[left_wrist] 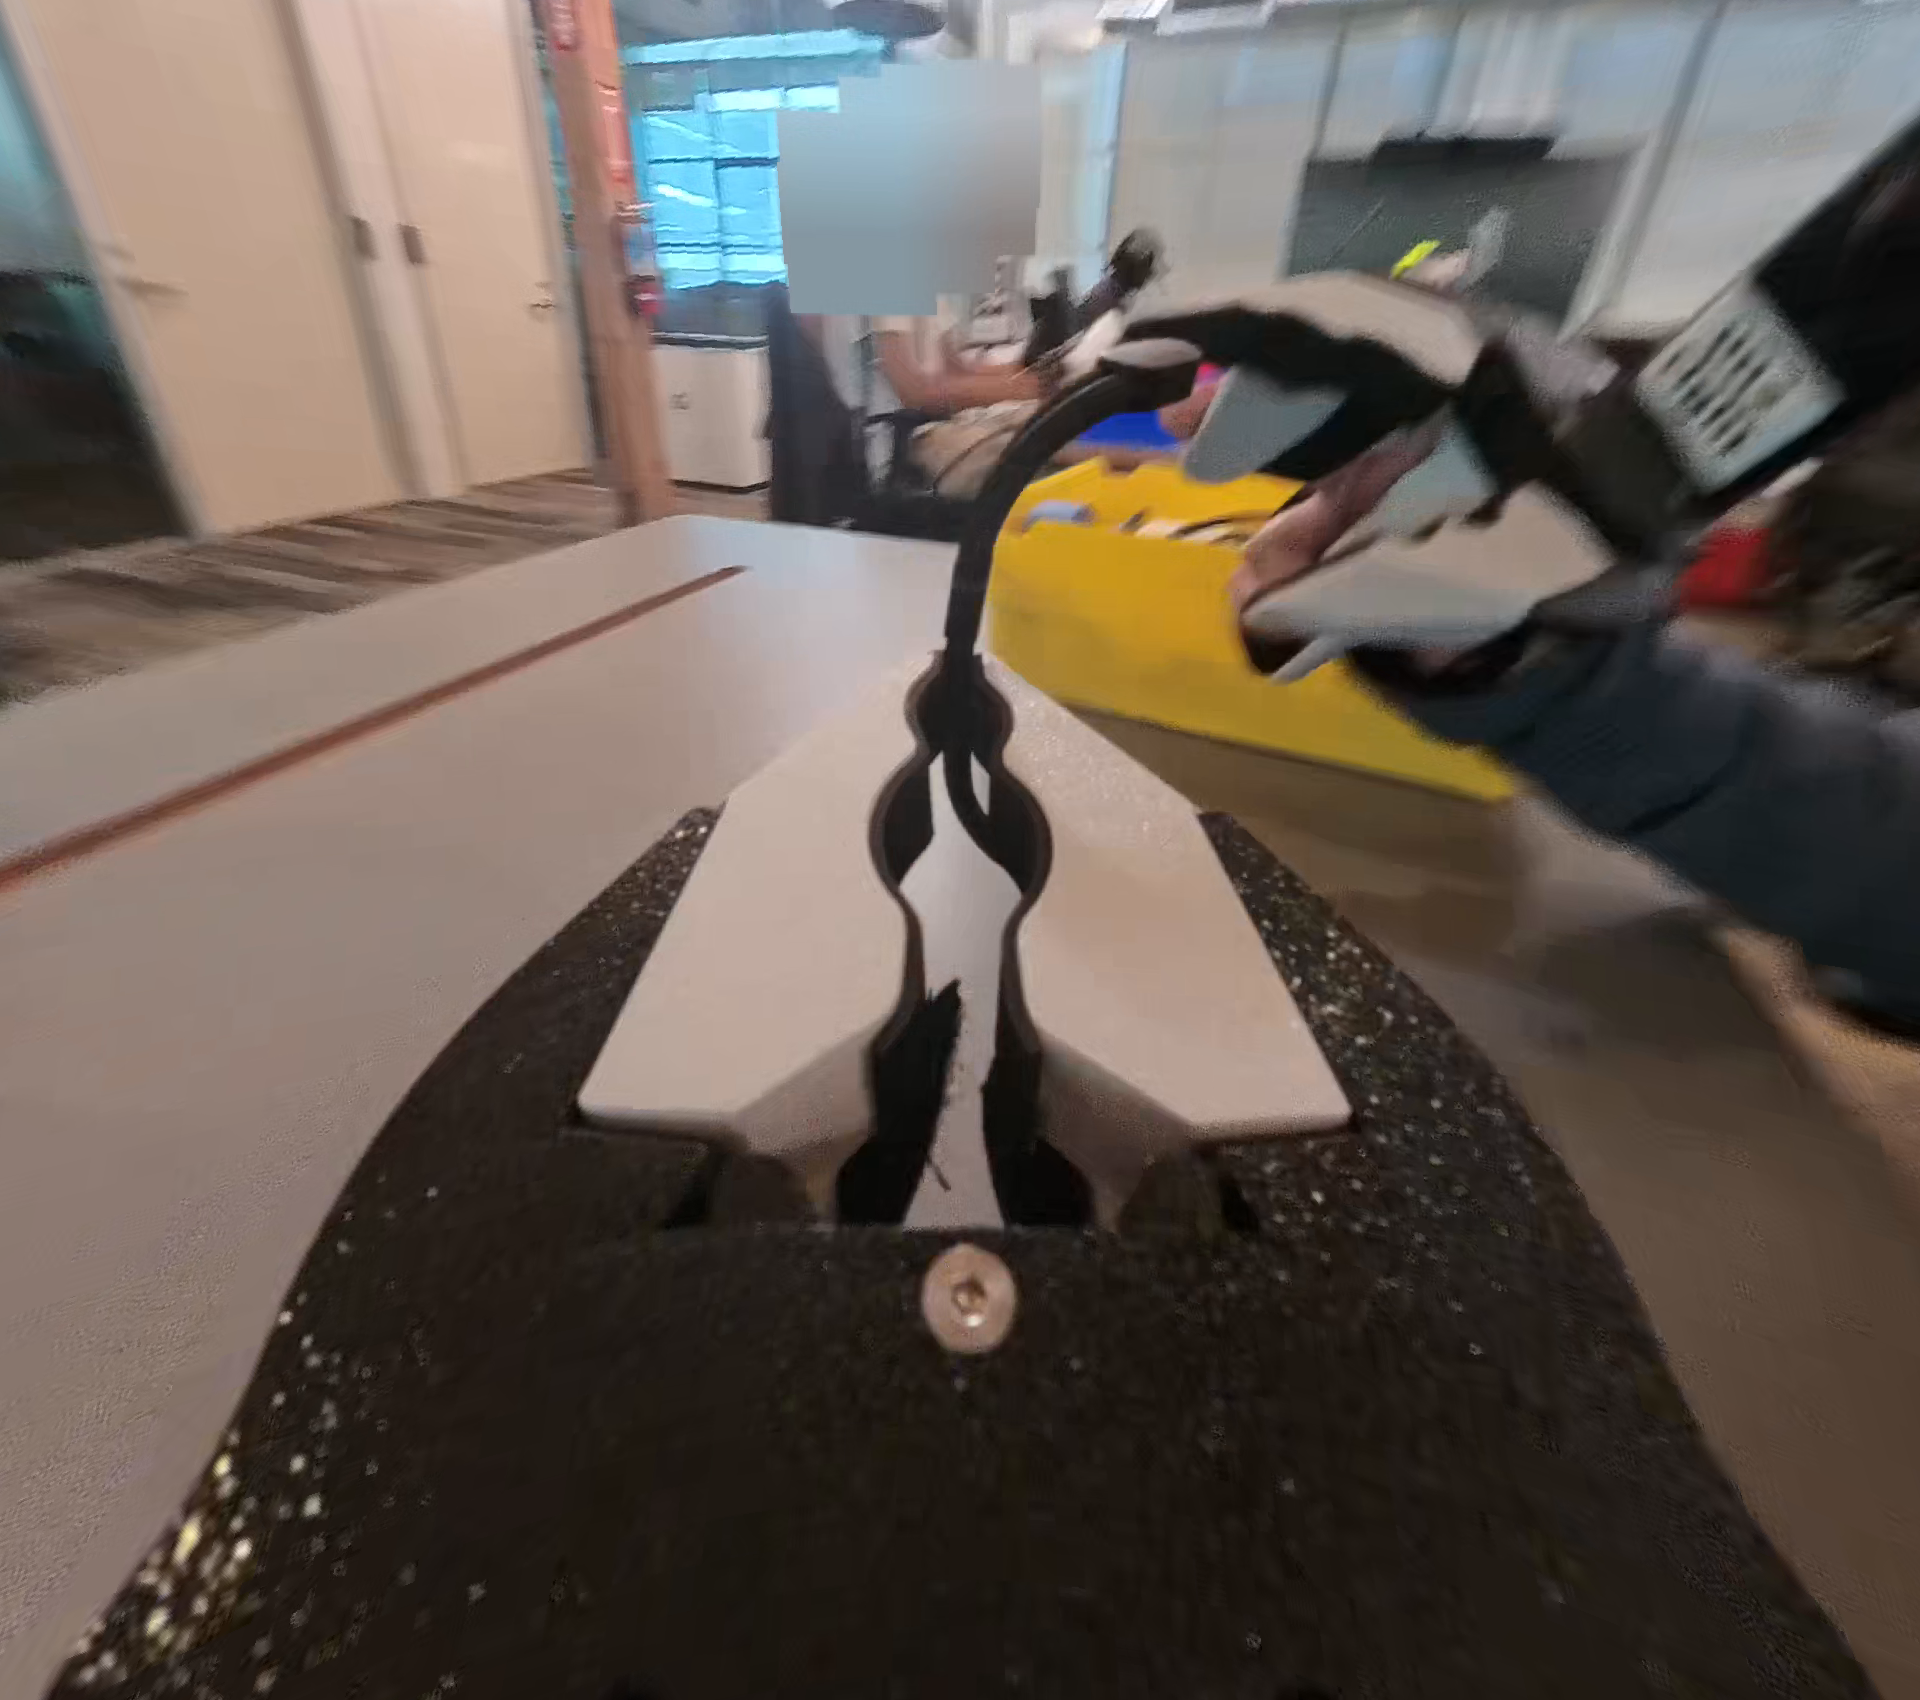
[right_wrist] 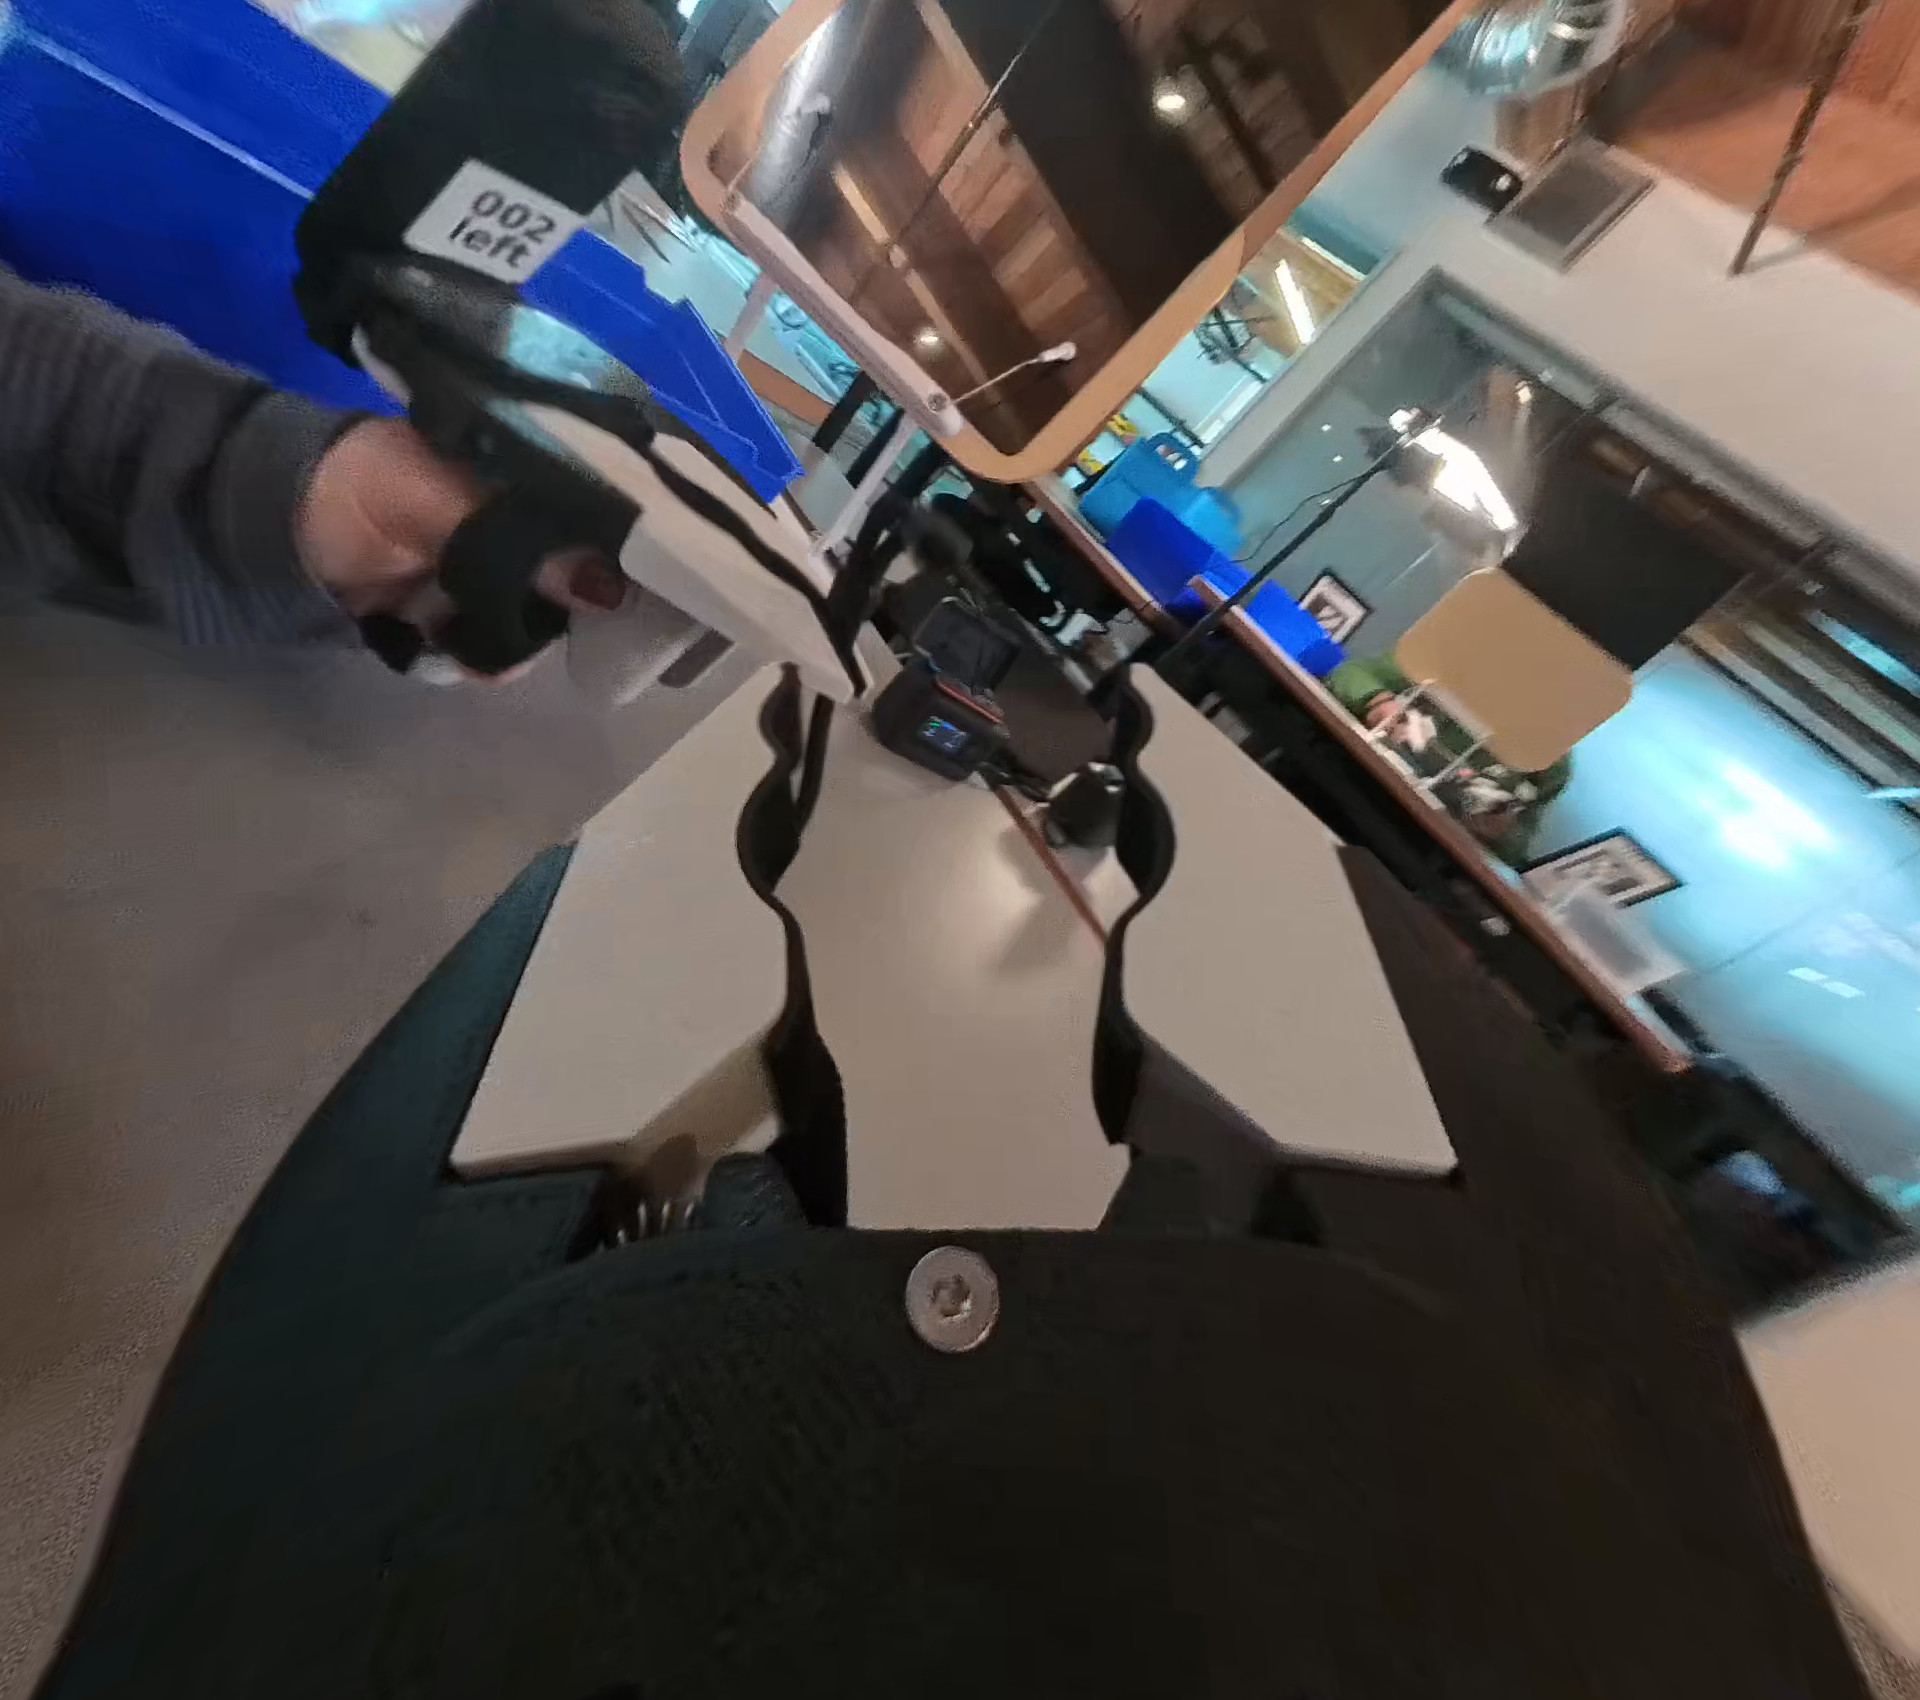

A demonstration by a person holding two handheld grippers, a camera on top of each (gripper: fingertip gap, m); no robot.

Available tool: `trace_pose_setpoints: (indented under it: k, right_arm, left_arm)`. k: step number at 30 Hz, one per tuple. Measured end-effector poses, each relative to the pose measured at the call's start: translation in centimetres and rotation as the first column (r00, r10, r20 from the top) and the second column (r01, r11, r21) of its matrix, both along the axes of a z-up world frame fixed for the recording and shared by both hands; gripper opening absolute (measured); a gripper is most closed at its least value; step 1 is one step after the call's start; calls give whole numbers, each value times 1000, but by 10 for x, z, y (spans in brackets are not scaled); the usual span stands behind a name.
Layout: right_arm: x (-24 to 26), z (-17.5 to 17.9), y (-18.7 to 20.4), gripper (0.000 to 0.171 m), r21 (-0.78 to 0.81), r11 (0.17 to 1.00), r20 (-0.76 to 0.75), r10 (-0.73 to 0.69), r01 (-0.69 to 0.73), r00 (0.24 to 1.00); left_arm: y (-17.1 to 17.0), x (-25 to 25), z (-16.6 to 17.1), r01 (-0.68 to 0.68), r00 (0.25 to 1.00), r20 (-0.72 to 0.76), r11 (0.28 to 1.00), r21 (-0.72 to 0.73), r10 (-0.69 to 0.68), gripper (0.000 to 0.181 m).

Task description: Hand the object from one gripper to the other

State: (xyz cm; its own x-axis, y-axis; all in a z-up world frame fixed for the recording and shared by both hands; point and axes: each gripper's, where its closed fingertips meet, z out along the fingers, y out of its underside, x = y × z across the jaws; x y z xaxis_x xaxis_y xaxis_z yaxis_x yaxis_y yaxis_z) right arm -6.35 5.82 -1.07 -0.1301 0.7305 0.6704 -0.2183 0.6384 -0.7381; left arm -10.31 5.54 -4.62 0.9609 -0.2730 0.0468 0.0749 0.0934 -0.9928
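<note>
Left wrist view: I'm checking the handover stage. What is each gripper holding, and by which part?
The left gripper pinches a thin black strap near its lower end, at its fingertips. The right gripper is open and holds nothing.

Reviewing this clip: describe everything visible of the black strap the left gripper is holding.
The strap is a thin, black, flexible band, material unclear. Its lower end is pinched between the shut tips of the left gripper, with a short length continuing back between the fingers. From there it rises above the table, then curves right toward the right gripper, whose jaws stand open. Its upper end meets that gripper's upper finger; blur hides whether they touch. In the right wrist view it cannot be made out clearly.
</note>
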Motion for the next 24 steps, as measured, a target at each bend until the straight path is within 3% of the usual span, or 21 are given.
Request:
trace_pose_setpoints:
  k: [4, 7, 10, 13, 15, 17, 21, 24]
  right_arm:
    - [5, -9, -16, 66, 321, 946, -114, -1, 38, 994]
    - [4, -20, -27, 66, 604, 781, -226, -22, 158, 974]
    - [-1, -33, -40, 67, 724, 659, -269, -2, 203, 963]
    - [-6, -41, -45, 70, 764, 607, -278, 6, 218, 961]
    - [-6, -40, -49, 67, 767, 598, -301, 12, 235, 954]
    - [-6, -37, -53, 57, 775, 577, -326, 13, 260, 945]
    - [-10, -36, -44, 0, 779, 550, -337, -39, 301, 941]
    - [-11, -25, -33, 0, 701, 641, -333, -93, 313, 938]
  left_arm:
    - [-10, 9, 16, 240, 912, 317, 965, 105, -261, 0]
    - [-18, 15, 26, 402, 752, 491, 896, 186, -439, 0]
    - [-23, 15, 32, 456, 641, 567, 851, 261, -518, 0]
    - [-28, 12, 38, 508, 516, 627, 798, 325, -584, 0]
    - [-28, 17, 34, 539, 496, 637, 784, 307, -590, 0]
    - [-24, 27, 26, 574, 520, 630, 782, 243, -577, 0]
    - [-25, 35, 27, 606, 479, 635, 752, 259, -606, 0]
    - [-27, 39, 25, 604, 547, 569, 760, 241, -614, 1]
